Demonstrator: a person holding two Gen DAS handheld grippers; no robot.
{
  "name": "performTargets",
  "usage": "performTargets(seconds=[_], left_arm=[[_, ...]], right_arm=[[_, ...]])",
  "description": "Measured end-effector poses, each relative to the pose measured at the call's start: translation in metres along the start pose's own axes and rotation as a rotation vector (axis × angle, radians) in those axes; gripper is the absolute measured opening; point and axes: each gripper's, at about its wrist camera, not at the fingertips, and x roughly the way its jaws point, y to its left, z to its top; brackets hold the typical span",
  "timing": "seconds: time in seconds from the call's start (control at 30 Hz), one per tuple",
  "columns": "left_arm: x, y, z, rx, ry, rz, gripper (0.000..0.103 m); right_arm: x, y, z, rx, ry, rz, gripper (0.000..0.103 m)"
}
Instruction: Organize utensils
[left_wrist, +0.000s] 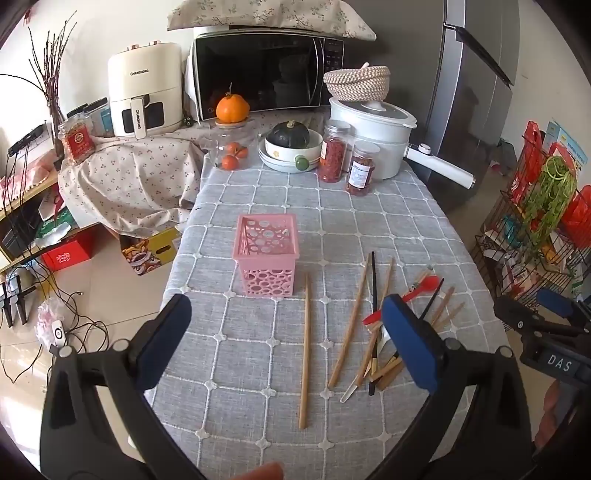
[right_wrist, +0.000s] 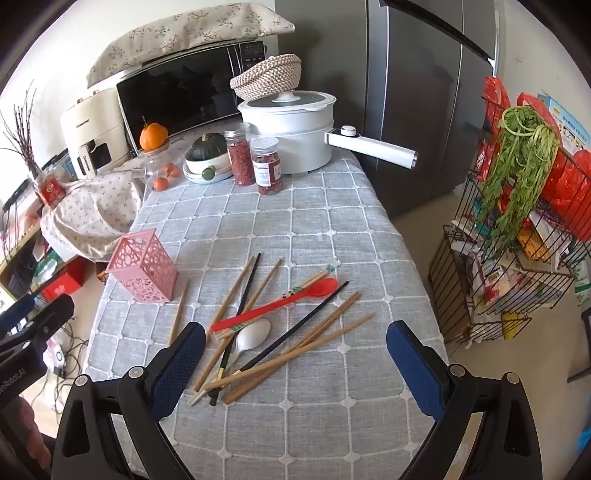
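Grey checked cloth (left_wrist: 258, 206) covers the table, and the utensils lie loose on it. Toward the left edge, about midway along the table, a pink holder (left_wrist: 266, 254) stands upright; nothing can be seen inside it. Just beside it, on its near right, one wooden chopstick (left_wrist: 305, 350) lies alone, pointing from the near edge toward the far edge. Right of that, nearer the right edge, sits the pile (right_wrist: 266, 332): wooden chopsticks crossed over one another, two black chopsticks (right_wrist: 295, 328), a red spoon (right_wrist: 280, 301) lying across the top with its bowl toward the right edge, and a white spoon (right_wrist: 247, 338) under the red handle.

Left gripper (left_wrist: 291, 336) hangs above the near part of the table with its jaws spread wide and nothing between the pads; the lone chopstick lies on the cloth below the gap. Right gripper (right_wrist: 295, 365) is likewise wide open and empty, tilted down over the near end of the pile without touching it.

At the far edge stand a white pot (right_wrist: 291, 136), two jars (right_wrist: 255, 162) and a bowl with a squash (left_wrist: 288, 134).
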Motion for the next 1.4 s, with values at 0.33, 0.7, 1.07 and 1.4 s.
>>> performTargets(seconds=[0.33,0.7,1.07,1.4], left_arm=[[0.002,-0.001,-0.001,0.005,-0.002,-0.01,0.102],[0.002,-0.005,-0.002,0.009,-0.005,-0.005,0.102],[-0.001,-0.008,-0.001,0.02,-0.007,-0.014,0.102],[-0.002,-0.011,-0.004,0.024,-0.01,-0.021,0.102]], right_arm=[[-0.009,0.002,-0.002,0.013,-0.033,0.0,0.1],[-0.01,0.0,-0.002,0.017,-0.038,-0.002,0.1],[-0.006,0.004,-0.002,0.016,-0.023,0.004,0.1],[-0.003,0.004,-0.002,0.016,-0.012,0.009,0.1]])
